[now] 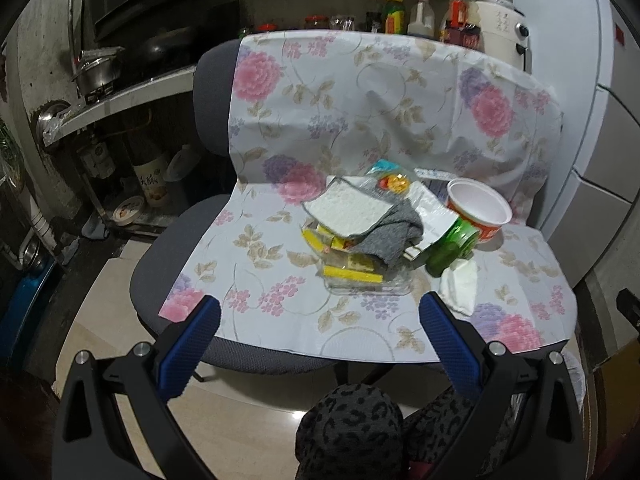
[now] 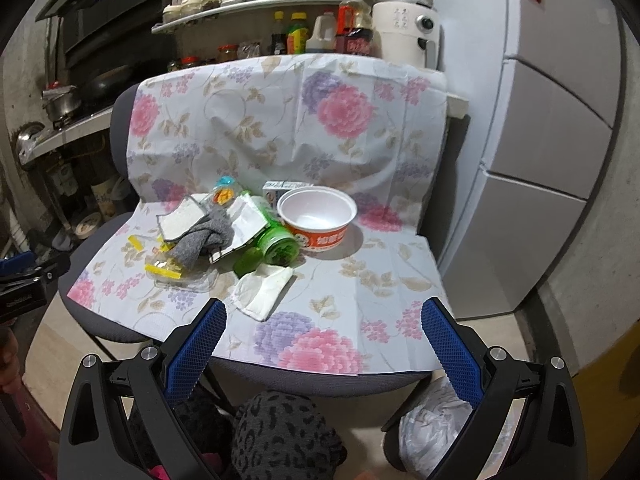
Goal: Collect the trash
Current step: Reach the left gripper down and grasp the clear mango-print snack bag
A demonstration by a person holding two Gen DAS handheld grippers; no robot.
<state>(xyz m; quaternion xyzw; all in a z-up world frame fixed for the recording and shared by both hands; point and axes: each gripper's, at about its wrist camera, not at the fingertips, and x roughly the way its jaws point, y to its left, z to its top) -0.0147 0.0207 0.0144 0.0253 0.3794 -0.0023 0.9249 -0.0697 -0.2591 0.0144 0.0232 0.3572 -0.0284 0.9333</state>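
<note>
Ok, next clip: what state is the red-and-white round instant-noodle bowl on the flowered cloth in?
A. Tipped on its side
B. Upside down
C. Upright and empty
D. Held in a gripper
C: the red-and-white round instant-noodle bowl stands upright on the flowered cloth, its bare white inside showing, beside the green plastic bottle, with both open grippers well short of it.
</note>
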